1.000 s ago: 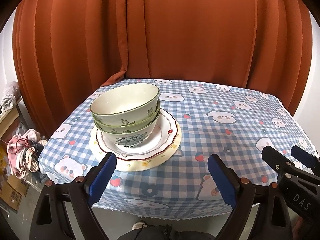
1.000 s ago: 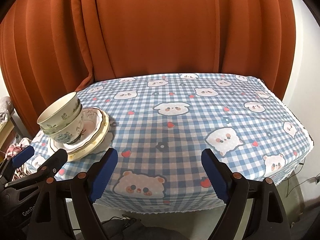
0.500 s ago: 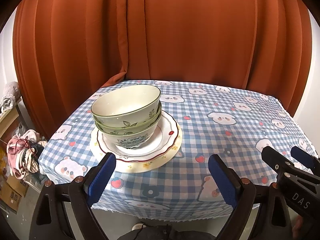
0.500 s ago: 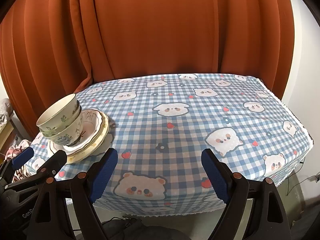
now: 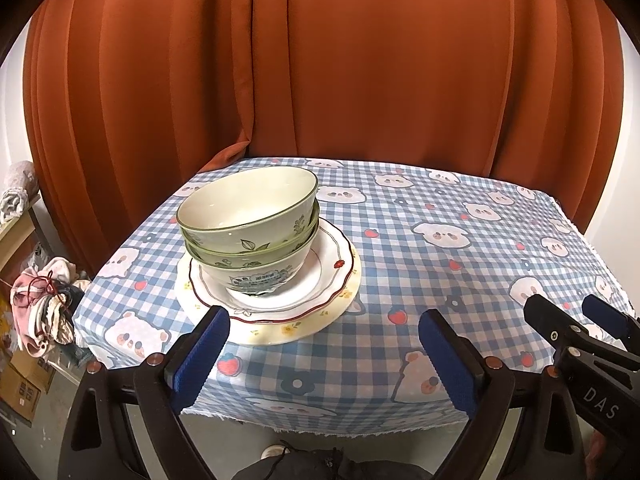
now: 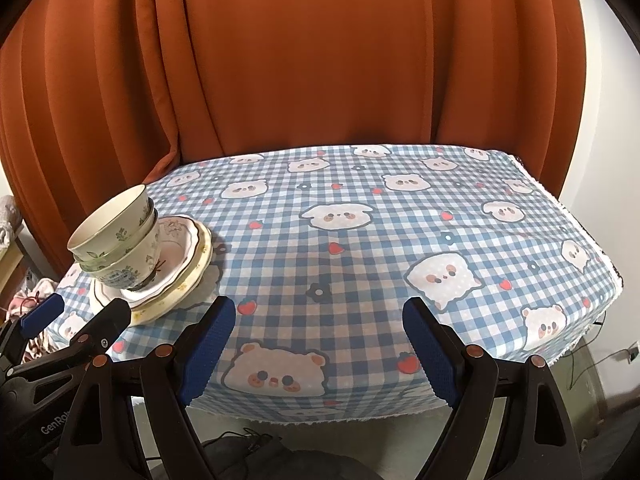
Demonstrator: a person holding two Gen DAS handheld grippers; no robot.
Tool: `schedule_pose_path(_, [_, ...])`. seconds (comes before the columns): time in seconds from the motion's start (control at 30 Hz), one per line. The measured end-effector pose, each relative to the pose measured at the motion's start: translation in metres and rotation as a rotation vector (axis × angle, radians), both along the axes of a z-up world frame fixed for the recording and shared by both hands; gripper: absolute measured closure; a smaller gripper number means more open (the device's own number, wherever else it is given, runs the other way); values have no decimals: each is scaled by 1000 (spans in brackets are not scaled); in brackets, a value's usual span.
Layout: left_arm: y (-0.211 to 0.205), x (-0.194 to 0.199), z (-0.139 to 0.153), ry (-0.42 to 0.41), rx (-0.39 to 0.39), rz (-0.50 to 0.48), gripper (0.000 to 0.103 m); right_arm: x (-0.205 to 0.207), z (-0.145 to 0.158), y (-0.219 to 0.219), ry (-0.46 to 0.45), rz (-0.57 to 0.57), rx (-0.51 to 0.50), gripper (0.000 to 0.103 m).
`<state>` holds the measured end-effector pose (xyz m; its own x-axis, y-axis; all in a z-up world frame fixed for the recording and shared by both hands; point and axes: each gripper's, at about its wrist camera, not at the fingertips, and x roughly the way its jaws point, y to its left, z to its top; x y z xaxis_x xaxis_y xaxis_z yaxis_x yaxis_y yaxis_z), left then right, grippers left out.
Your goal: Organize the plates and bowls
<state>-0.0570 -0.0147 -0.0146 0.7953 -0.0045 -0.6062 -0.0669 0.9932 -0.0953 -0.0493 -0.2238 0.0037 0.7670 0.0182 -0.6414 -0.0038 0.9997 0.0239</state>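
Bowls, apparently three nested, sit on two stacked plates at the surface's near-left corner. Left tongs and right tongs hang released, grasping nothing.

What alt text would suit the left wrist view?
Two nested green-rimmed ceramic bowls sit on two stacked plates on a blue checked bear-print tablecloth. The open left tongs frame the foreground before an orange curtain.
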Motion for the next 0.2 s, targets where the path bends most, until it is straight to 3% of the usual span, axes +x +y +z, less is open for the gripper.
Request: schedule_pose_path(0.2, [-2,1,0,1,0,2,7,0,0,-1,3,-3,0,15])
